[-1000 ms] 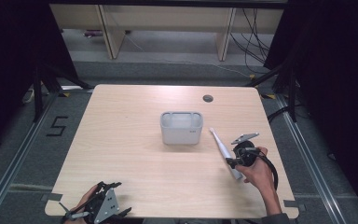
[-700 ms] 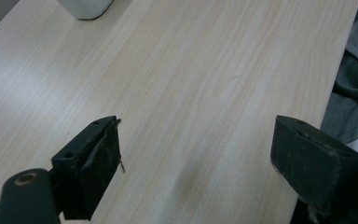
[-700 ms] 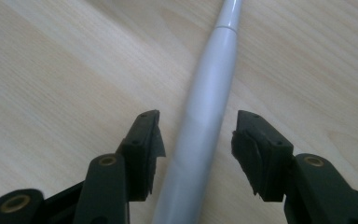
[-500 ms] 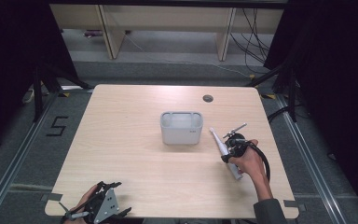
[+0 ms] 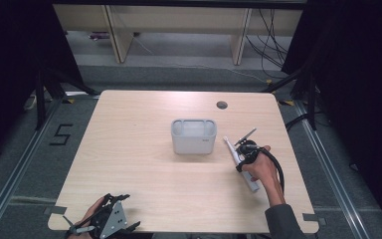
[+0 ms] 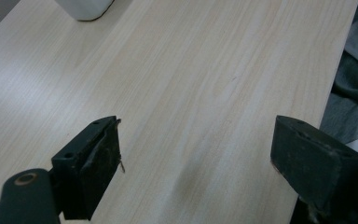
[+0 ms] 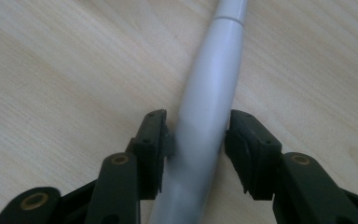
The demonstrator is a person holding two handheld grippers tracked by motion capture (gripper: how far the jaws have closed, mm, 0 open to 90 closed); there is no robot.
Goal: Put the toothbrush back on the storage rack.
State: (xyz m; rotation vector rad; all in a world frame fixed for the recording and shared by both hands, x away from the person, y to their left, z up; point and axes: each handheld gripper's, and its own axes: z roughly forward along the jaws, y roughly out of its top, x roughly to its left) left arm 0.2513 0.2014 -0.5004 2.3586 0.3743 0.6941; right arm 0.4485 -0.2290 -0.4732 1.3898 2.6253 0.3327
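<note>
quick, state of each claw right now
left claw: open, holding nothing.
right claw: has just been closing around the white toothbrush handle; a firm grip cannot be told.

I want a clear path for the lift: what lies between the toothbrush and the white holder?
Only bare table separates toothbrush and holder, per the high view.

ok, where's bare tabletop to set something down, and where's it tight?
Free: the whole stretch left of the white bin, and the middle strip between bin and near edge, up to the left gripper. Also the far edge around the grommet hole. Tight: right of the bin, where the right gripper straddles the electric toothbrush.
</note>
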